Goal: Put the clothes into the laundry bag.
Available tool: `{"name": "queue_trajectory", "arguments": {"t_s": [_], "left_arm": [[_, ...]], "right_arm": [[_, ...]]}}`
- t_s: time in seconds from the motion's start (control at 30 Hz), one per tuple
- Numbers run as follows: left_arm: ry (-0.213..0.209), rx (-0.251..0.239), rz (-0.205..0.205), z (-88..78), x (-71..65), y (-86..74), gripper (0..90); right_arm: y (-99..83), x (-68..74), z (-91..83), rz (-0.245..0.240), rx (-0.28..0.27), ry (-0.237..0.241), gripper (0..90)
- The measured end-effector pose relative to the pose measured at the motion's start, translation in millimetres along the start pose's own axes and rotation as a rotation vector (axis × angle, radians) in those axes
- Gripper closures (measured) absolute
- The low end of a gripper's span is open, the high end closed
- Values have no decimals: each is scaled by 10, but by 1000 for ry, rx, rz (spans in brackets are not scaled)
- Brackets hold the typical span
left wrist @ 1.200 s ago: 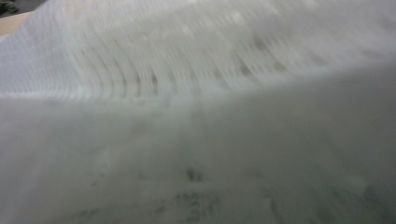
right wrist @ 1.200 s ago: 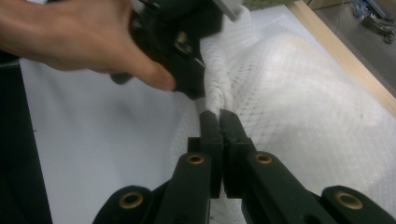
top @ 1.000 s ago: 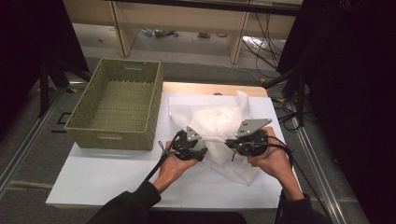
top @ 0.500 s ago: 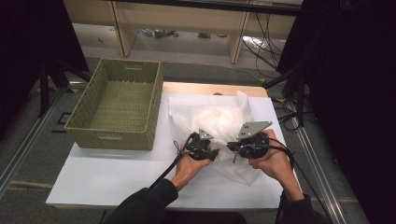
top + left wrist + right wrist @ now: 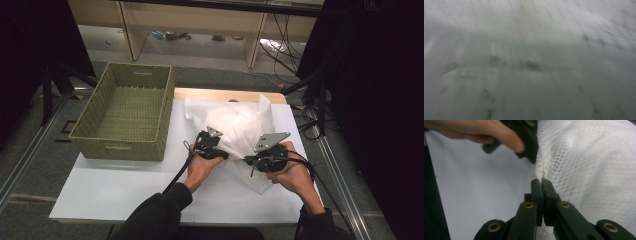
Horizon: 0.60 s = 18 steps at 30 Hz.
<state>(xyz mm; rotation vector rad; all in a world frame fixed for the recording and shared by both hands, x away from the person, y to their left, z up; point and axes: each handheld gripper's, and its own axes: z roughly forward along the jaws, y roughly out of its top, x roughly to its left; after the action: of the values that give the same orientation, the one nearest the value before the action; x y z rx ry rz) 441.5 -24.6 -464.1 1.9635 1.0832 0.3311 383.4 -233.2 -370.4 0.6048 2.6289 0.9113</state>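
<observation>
1. The work in hand is on the white mesh bag, a puffy net sack that lies on the white counter, just right of the woven basket.
2. The right claw is clamped tight on a pinch of the bag's mesh at its near edge; its jaws meet with only the net between them.
3. The left claw is pressed against the bag's near left side. Its jaws have just been opening, and the left gripper view is a grey blur of mesh, so I cannot tell whether any fabric is between them.
4. Judged from how things lie, the task is at an early or middle stage: the bag is gathered and gripped on one side, but it rests on the counter and the basket holds nothing.
5. What seems left: a firm second hold with the left claw, then lifting or moving the bag, perhaps into the basket.
6. Count: one mesh bag, one basket, one counter, two claws, two hands.
</observation>
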Motion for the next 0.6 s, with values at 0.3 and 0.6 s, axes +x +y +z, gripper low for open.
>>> {"name": "queue_trajectory", "arguments": {"t_s": [0.3,0.6], "left_arm": [[-27,75,120,34,-80,-136,362],[13,-73,49,362,-1,183,800]], "right_arm": [[-8,-37,-11,-3,-9,-27,900],[-102,-60,22,26,7,-3,900]]}}
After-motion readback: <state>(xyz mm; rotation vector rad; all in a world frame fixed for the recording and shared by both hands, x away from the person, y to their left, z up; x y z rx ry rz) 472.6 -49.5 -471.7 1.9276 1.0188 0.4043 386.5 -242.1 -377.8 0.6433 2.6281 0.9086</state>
